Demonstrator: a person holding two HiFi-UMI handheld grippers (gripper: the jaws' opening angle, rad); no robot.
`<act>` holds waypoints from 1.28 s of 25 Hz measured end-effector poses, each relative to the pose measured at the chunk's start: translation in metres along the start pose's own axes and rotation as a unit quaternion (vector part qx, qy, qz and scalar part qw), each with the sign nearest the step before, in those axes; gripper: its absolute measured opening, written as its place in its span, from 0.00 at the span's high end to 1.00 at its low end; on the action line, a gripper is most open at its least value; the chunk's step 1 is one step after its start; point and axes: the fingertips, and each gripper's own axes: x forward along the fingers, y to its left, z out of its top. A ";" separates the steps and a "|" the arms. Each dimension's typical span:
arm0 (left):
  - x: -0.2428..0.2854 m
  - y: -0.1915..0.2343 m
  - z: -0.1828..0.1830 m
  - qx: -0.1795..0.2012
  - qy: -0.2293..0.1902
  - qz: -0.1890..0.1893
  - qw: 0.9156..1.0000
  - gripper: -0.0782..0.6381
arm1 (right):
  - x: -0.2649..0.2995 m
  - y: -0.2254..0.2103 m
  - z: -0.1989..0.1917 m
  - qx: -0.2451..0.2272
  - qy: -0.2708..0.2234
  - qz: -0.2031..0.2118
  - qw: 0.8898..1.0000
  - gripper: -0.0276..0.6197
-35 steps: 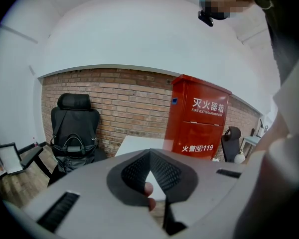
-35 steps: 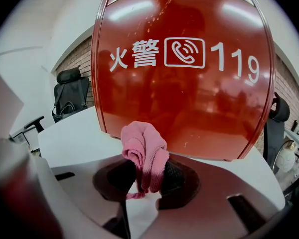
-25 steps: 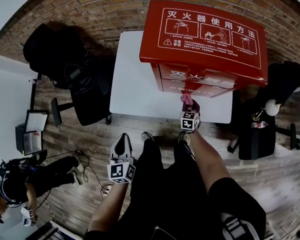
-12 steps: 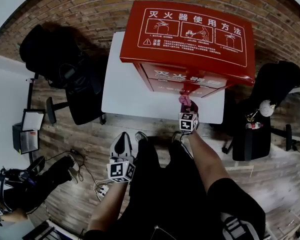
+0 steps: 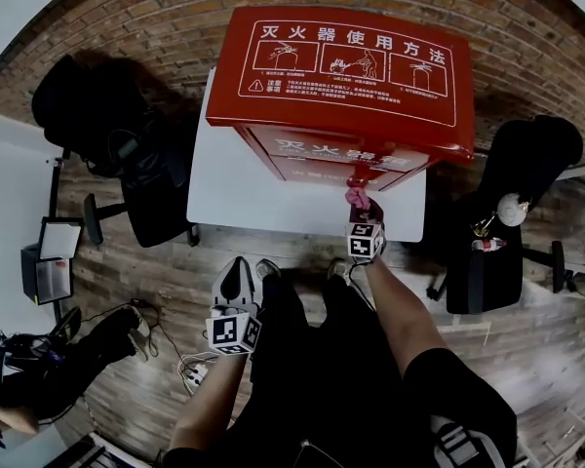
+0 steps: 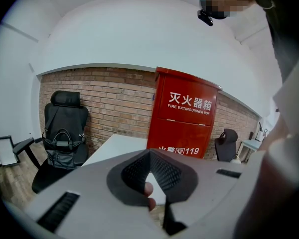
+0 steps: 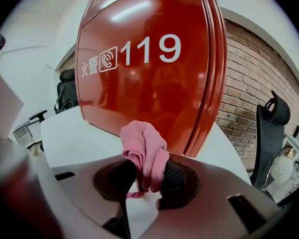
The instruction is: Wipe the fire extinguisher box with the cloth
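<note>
Before glossy box, right gripper pinches crumpled cloth, perhaps touching.

Soft, even indoor light fills all three views. A pale streak of glare runs down the glossy red box in the right gripper view. The black chair throws a dark shadow on the brick wall. Wide lenses bend the edges, the corners go black, and the left gripper blurs near its lens.
</note>
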 end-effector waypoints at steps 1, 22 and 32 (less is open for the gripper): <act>0.001 -0.003 0.000 -0.001 0.000 -0.002 1.000 0.87 | -0.001 -0.003 -0.002 0.000 0.001 0.000 1.000 0.78; 0.022 -0.051 0.002 0.011 -0.001 -0.032 0.999 0.87 | -0.016 -0.058 -0.019 -0.015 0.008 -0.006 1.000 0.78; 0.026 -0.054 0.003 0.015 0.004 -0.038 0.999 0.87 | -0.020 -0.074 -0.026 -0.006 0.012 -0.016 1.000 0.78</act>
